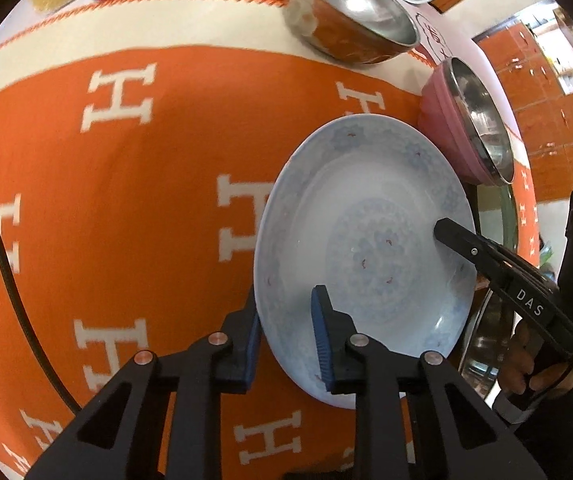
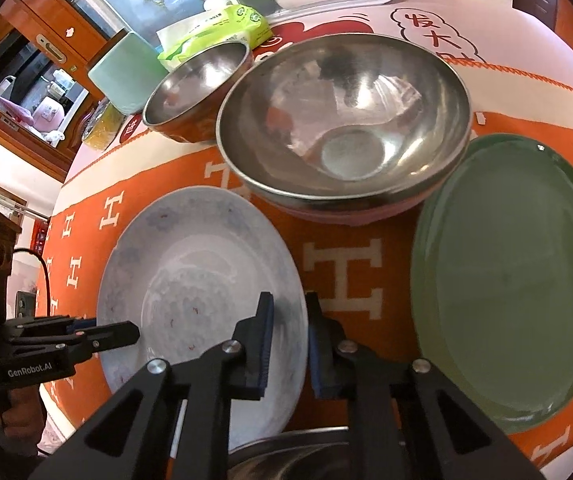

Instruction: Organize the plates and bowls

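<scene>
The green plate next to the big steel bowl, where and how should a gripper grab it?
Grip the green plate by its rim on the near edge, coming in low from the camera side with one finger above and one below. It lies flat on the orange cloth, so only the thin raised lip offers a hold. The far edge sits close to the large steel bowl, leaving little room there.

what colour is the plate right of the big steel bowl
Green plate, plain, no pattern; right wrist view shows it best.

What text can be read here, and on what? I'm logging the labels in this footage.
"DAS": side of the right tongs.
"GenRobot.AI": side of the left tongs.
"H", repeated: orange tablecloth.
Red Chinese characters on the white mat: I can't read them reliably.
Green packet print: too small.
</scene>
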Tool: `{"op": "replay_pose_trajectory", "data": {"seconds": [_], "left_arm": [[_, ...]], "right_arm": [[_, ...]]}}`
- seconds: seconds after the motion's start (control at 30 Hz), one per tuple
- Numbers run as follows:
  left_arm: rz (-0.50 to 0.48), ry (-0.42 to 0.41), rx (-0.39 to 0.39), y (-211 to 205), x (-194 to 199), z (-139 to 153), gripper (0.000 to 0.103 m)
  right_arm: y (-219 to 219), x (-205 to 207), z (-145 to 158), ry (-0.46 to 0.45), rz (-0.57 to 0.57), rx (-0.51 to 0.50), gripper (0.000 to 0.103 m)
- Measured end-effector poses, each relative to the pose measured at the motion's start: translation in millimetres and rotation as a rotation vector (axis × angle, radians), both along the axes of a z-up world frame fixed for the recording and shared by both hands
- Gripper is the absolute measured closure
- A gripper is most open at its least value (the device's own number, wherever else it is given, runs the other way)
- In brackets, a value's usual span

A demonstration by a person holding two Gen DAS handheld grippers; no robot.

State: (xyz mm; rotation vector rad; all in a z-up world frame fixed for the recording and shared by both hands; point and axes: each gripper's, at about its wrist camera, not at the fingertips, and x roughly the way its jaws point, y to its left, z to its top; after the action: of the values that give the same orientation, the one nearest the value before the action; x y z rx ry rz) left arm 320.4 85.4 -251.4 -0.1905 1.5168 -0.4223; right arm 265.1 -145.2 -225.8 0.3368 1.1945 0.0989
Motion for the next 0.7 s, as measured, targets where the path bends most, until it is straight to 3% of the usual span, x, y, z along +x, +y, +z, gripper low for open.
{"op": "replay_pose_trajectory", "data": {"seconds": [0.33, 0.7], "left_arm": [[0.075, 0.007, -0.001, 39, -20, 5, 0.081], [0.154, -0.082, -0.034, 84, -43, 41, 0.081]], "right_arm": [[37, -5, 12, -0.002, 0.073, -0.007, 0.089], [80, -26, 36, -0.035, 0.147, -0.022, 0.089]]}}
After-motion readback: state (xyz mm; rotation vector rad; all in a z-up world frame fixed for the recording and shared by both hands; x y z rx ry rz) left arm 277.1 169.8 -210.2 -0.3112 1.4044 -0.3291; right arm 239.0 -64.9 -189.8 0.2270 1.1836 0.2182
